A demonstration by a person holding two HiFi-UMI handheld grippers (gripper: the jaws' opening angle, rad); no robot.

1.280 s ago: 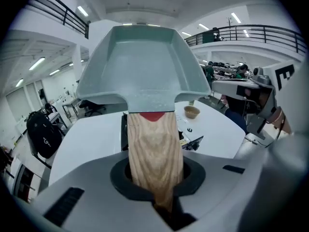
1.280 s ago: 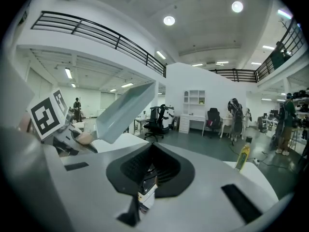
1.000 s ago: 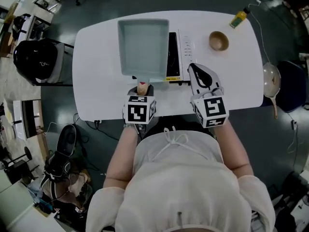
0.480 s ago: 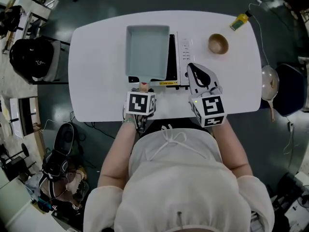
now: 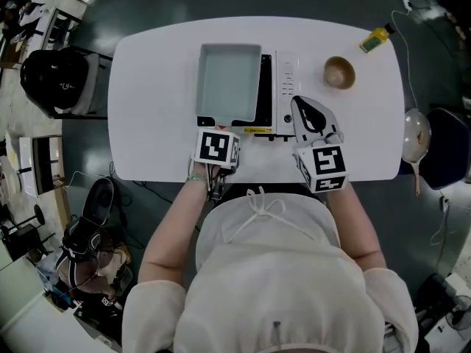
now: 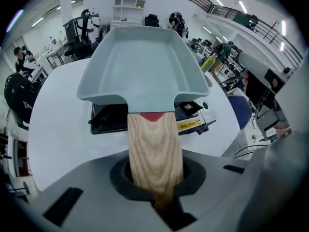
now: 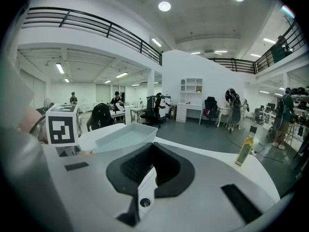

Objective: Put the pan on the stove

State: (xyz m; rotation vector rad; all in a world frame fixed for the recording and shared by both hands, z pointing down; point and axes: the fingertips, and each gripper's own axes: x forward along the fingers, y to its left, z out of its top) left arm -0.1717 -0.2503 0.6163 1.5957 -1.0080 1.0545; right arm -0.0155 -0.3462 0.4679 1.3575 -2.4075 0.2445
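Observation:
A grey-blue rectangular pan [image 5: 229, 83] lies over the left part of the white stove [image 5: 285, 94], and a strip of black cooktop shows at its right. In the left gripper view the pan [image 6: 145, 66] stretches ahead above the stove [image 6: 193, 120]. Its wooden handle [image 6: 155, 149] runs back into my left gripper [image 6: 154, 178], which is shut on it. Seen from the head, the left gripper [image 5: 218, 131] points steeply down at the pan's near end, with the handle hidden under its marker cube. My right gripper [image 5: 310, 115] is shut and empty over the stove's right front corner.
A wooden bowl [image 5: 339, 72] and a yellow bottle [image 5: 375, 39] stand at the table's far right. The white table [image 5: 147, 109] ends close in front of me. A black chair [image 5: 62, 83] stands on the left, and a round pan [image 5: 416, 134] lies off the table on the right.
The pan has come down and settled further over the stove. My left gripper has tipped steeper, so its cube now covers the handle. The right gripper has drifted slightly.

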